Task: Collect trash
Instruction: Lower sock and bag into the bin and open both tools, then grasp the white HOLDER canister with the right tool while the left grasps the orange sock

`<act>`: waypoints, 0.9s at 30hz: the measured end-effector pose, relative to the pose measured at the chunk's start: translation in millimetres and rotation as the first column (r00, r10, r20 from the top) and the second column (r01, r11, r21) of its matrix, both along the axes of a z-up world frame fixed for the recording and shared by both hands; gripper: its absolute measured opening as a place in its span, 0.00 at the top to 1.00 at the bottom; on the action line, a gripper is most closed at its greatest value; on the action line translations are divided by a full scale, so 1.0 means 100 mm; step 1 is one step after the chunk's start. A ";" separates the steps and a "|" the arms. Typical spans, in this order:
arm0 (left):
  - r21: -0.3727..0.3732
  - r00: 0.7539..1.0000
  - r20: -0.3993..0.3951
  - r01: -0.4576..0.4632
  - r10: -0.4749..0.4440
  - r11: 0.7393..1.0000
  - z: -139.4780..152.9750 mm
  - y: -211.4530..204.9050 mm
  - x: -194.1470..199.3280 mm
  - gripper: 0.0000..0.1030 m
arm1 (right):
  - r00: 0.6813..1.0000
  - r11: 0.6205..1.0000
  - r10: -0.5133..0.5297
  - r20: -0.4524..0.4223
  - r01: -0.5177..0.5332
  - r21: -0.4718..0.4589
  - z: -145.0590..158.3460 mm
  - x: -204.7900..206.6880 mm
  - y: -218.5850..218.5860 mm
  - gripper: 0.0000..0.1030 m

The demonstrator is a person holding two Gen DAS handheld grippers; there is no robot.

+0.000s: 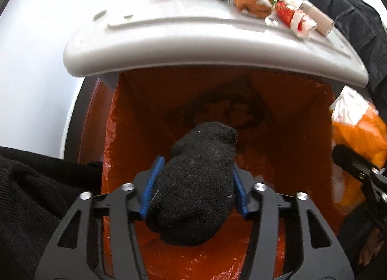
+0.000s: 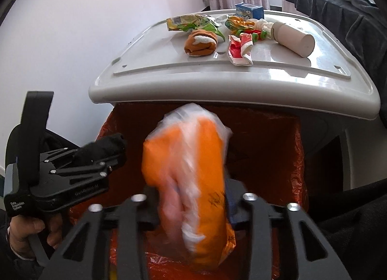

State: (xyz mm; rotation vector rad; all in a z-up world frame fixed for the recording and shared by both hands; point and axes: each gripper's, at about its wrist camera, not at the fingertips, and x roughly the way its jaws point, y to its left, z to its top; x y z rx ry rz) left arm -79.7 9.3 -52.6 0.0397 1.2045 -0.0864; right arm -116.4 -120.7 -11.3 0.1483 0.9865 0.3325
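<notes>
My left gripper [image 1: 193, 183] is shut on a black rolled sock [image 1: 198, 183] and holds it over the open orange bin bag [image 1: 290, 135]. It also shows at the left of the right wrist view [image 2: 116, 149]. My right gripper [image 2: 193, 207] is shut on an orange and white plastic packet [image 2: 188, 171], blurred, above the same bag [image 2: 278, 140]. That packet shows at the right edge of the left wrist view [image 1: 358, 130].
A grey table [image 2: 241, 79] stands just beyond the bag. On it lie a brown sock ball [image 2: 200, 42], green wrappers [image 2: 191, 22], a red and white wrapper [image 2: 238, 49], a cardboard tube [image 2: 292, 38] and a blue carton [image 2: 249, 10]. Dark cloth [image 2: 338, 14] hangs at right.
</notes>
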 end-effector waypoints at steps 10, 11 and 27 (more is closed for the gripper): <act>-0.032 1.000 0.010 0.002 -0.002 0.999 0.12 0.03 0.08 0.29 | 0.993 0.991 -0.110 0.049 0.105 0.083 0.32 0.22 -0.41 0.35; -0.035 1.000 0.010 0.003 -0.003 0.999 0.14 0.03 0.09 0.29 | 0.992 0.991 -0.113 0.054 0.108 0.083 0.35 0.25 -0.43 0.35; -0.009 0.987 0.121 0.107 -0.105 0.994 0.56 -0.24 0.67 0.29 | 0.989 0.981 0.034 0.142 -0.006 -0.192 0.86 1.66 -0.79 0.33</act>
